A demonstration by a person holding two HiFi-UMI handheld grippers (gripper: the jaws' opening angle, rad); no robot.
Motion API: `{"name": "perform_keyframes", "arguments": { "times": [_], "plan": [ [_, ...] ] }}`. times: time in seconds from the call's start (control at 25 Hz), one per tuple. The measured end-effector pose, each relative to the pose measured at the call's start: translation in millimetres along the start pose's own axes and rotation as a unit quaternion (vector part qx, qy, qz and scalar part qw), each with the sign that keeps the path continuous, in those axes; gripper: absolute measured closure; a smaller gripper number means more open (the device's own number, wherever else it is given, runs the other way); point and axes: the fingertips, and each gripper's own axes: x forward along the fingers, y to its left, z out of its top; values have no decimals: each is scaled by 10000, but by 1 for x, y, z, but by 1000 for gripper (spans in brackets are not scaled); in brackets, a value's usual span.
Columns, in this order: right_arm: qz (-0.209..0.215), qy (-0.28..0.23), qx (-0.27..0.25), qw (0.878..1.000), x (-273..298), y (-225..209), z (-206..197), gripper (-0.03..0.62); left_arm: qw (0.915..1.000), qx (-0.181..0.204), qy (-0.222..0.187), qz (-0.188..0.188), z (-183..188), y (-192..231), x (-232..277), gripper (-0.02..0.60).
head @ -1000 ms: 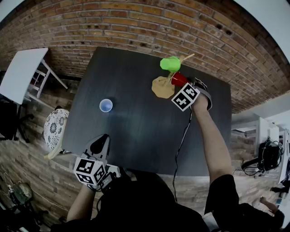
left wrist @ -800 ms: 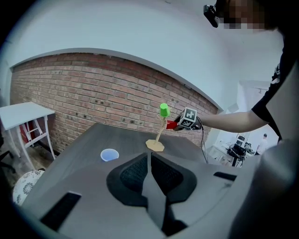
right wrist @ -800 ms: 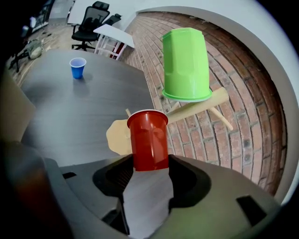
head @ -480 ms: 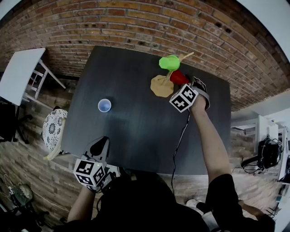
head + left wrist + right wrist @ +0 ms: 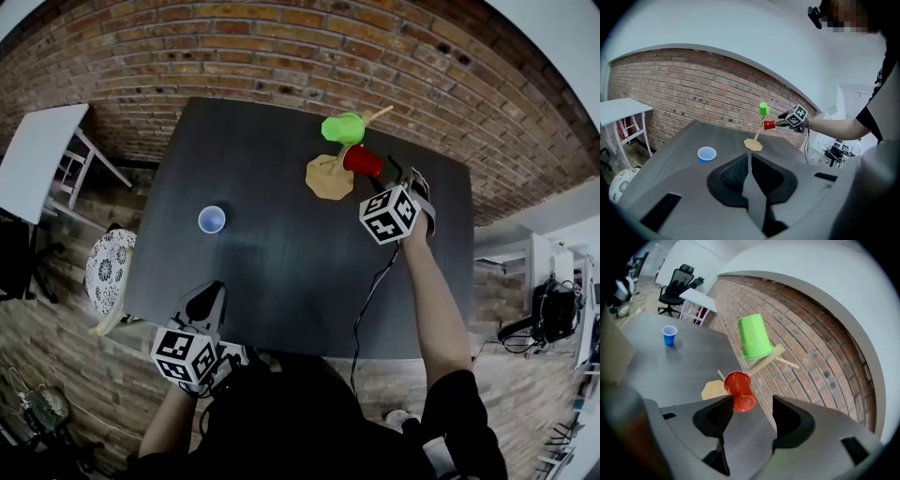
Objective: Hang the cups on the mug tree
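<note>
The red plastic cup (image 5: 739,391) now seems hung on a lower peg of the pale wooden mug tree (image 5: 330,178), under the green plastic cup (image 5: 753,336). The right gripper (image 5: 752,401) has drawn back from it, jaws spread. One small blue cup (image 5: 212,219) waits well left of the tree. The left gripper (image 5: 749,161) is pressed together, empty.

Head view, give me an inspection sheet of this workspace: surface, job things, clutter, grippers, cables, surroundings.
Surface: dark table.
Job's things: mug tree; green cup mouth-down on its top; red cup on its side at a lower peg; blue cup upright on the table, far from the tree.
Clutter: nothing seen.
Grippers: left gripper shut, empty; right gripper open, red cup by one jaw.
Cables: one cable from the right gripper over the table's near edge.
Surroundings: brick wall, white table, office chair.
</note>
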Motion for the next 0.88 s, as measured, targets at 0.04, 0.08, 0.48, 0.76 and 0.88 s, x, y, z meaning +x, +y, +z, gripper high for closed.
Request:
{"name": "perform_keyframes", "arguments": {
  "times": [0.04, 0.08, 0.48, 0.76, 0.88],
  "plan": [
    [-73, -178, 292, 9994, -10, -6, -3, 335, 10000, 8, -17, -6, 2, -1, 1, 546],
    [-158, -349, 592, 9975, -23, -13, -7, 335, 10000, 19, -39, -11, 4, -3, 2, 548],
    [57, -2511, 3606, 8983, -195, -14, -39, 528, 9967, 393, -620, -351, 48, -35, -7, 549],
    [648, -2513, 4993, 8267, -268, 55, -39, 549, 9869, 957, -997, -826, 76, -85, -23, 552],
    [851, -2583, 5127, 8144, -288, 75, -29, 549, 9788, 1297, -991, -1241, 73, -115, -28, 552]
  ]
}}
